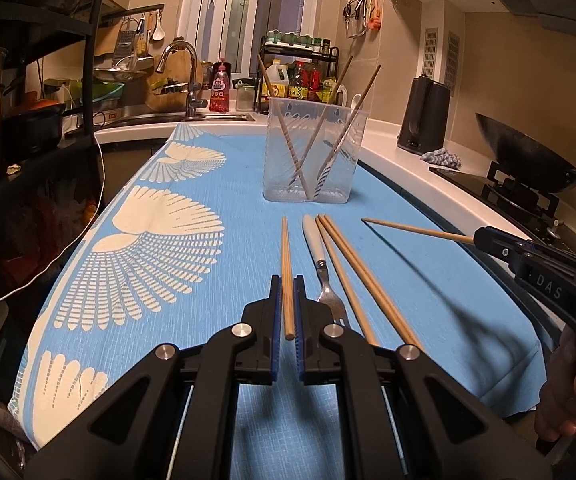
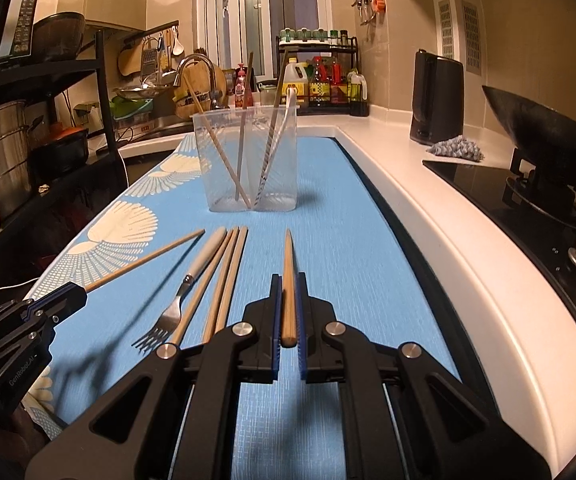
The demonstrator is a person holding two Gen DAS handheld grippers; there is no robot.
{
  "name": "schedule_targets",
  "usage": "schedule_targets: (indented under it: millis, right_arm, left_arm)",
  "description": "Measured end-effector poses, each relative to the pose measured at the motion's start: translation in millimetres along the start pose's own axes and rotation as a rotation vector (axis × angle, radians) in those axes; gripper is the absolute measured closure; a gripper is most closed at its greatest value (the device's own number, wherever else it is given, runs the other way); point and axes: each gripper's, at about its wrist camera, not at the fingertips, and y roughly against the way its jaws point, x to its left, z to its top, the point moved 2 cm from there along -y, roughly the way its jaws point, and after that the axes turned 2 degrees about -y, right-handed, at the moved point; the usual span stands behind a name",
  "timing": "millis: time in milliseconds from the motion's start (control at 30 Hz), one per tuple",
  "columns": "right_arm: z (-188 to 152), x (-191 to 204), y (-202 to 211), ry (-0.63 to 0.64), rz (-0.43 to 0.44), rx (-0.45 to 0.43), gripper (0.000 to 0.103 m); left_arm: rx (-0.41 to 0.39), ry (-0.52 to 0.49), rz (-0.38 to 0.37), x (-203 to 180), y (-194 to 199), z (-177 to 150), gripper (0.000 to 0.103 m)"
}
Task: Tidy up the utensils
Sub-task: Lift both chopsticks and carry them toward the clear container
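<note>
"DAS" lettering on right claw [image 1: 478, 236]; both claws, left claw [image 1: 287, 312] included, pinching chopsticks.

I see black wok [image 2: 544, 136] on stove, dark kettle [image 2: 436, 96] beside grey cloth [image 2: 456, 148], condiment rack [image 1: 298, 76], faucet [image 1: 183, 68] behind.

A home kitchen: sink faucet [image 1: 179, 60], spice rack [image 2: 320, 76], wok [image 2: 548, 136] on a gas stove [image 2: 528, 200].
</note>
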Motion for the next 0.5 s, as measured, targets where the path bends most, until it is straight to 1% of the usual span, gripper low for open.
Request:
schedule_targets:
  millis: [300,500]
  right_arm:
    - [29,-3,13,-0.013,0.001,-0.063,0.097]
    - [55,-3,19,-0.015,0.005,-0.115,0.097]
  left_arm:
    - [-0.055,-0.028,-0.006,-3,13,26,0.097]
    - [-0.093,-0.032,-0.004,4,17,52,0.097]
